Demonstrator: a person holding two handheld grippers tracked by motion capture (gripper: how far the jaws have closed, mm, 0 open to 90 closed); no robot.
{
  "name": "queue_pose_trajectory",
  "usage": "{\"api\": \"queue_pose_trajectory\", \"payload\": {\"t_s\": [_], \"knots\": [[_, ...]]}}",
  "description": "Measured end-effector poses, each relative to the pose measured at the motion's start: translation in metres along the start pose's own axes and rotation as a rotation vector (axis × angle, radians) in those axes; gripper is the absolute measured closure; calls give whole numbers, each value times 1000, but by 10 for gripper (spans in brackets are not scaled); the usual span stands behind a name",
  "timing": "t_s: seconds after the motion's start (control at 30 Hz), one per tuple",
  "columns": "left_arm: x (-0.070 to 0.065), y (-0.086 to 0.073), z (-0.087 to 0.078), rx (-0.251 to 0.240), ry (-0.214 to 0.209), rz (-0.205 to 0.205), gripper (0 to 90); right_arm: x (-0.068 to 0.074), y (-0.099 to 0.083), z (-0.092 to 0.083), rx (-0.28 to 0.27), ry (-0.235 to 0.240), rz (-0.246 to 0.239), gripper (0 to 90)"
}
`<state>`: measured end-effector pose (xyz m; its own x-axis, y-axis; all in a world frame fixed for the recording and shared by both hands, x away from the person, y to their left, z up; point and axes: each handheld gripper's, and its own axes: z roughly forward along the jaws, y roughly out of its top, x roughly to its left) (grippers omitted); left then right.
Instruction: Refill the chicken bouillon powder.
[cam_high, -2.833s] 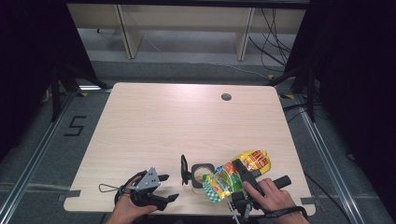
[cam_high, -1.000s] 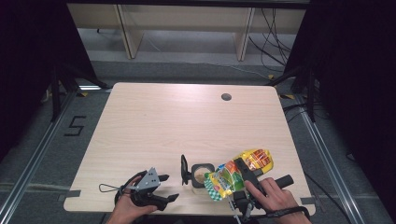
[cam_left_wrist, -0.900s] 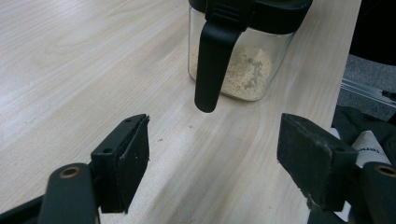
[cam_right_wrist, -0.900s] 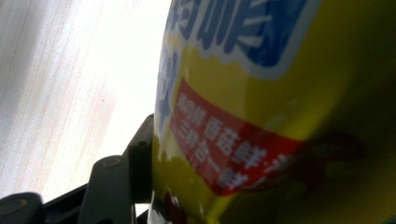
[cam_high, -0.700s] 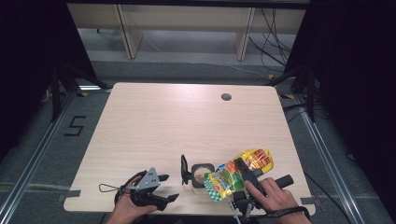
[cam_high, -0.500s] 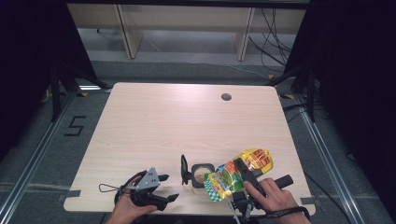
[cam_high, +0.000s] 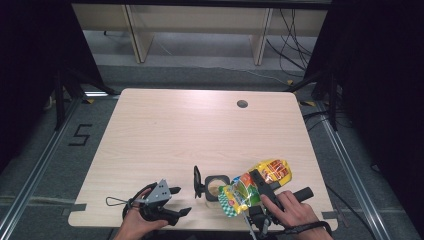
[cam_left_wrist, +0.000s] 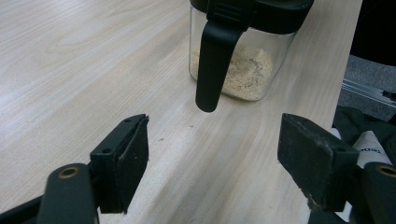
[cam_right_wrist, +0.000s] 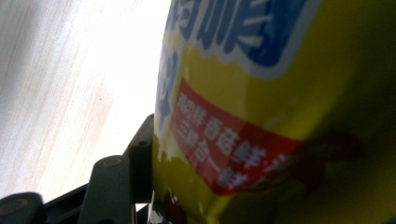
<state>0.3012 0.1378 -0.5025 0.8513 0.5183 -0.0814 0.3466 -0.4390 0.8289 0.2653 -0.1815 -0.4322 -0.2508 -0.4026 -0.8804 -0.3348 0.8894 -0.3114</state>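
One clear square jar (cam_high: 217, 186) with black flip lid, one yellow printed foil bag (cam_high: 252, 186), two black handheld grippers.

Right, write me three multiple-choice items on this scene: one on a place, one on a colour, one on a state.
1. Where does the clear square jar with the black flip lid stand?
A. by the table's near edge
B. beside the round hole
C. on the floor

2. What main colour is the glossy snack bag?
A. white
B. yellow
C. purple

3. How is the left tool?
A. shut on the jar
B. shut on the bag
C. open, holding nothing

Answers: 1 A, the jar sits between the two hands; 2 B, yellow fills the right gripper view; 3 C, bare wood shows between its pads.
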Motion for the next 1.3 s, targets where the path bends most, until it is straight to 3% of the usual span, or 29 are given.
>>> {"api": "queue_pose_trajectory", "payload": {"t_s": [0.23, 0.27, 0.3, 0.33, 0.37, 0.9, 0.93, 1.2, 1.27, 1.3], "knots": [[0, 0, 0, 0, 1, 0, 247, -2, 0, 0, -8, -6, -15, 435], [0, 0, 0, 0, 1, 0, 247, 0, 0, 0, -3, -2, 15, 435], [0, 0, 0, 2, 6, 3, 247, -3, 0, 0, -9, -7, -24, 435], [0, 0, 0, 3, 6, 2, 247, -3, 0, 0, -11, -8, -29, 435], [0, 0, 0, 3, 6, 2, 247, -1, 0, 0, -5, -1, -7, 435], [0, 0, 0, 5, 4, 4, 246, -2, 0, 1, -7, -5, -20, 438], [0, 0, 0, 5, 5, 4, 246, 0, 0, 0, 6, -3, 1, 438], [0, 0, 0, 4, 4, -1, 247, -2, 0, 0, 13, -10, -15, 438], [0, 0, 0, 6, 6, 1, 246, -1, 0, -1, 24, -5, 3, 438], [1, 0, 0, 6, 6, 2, 247, -6, -1, -1, 22, -11, -55, 438]]}}
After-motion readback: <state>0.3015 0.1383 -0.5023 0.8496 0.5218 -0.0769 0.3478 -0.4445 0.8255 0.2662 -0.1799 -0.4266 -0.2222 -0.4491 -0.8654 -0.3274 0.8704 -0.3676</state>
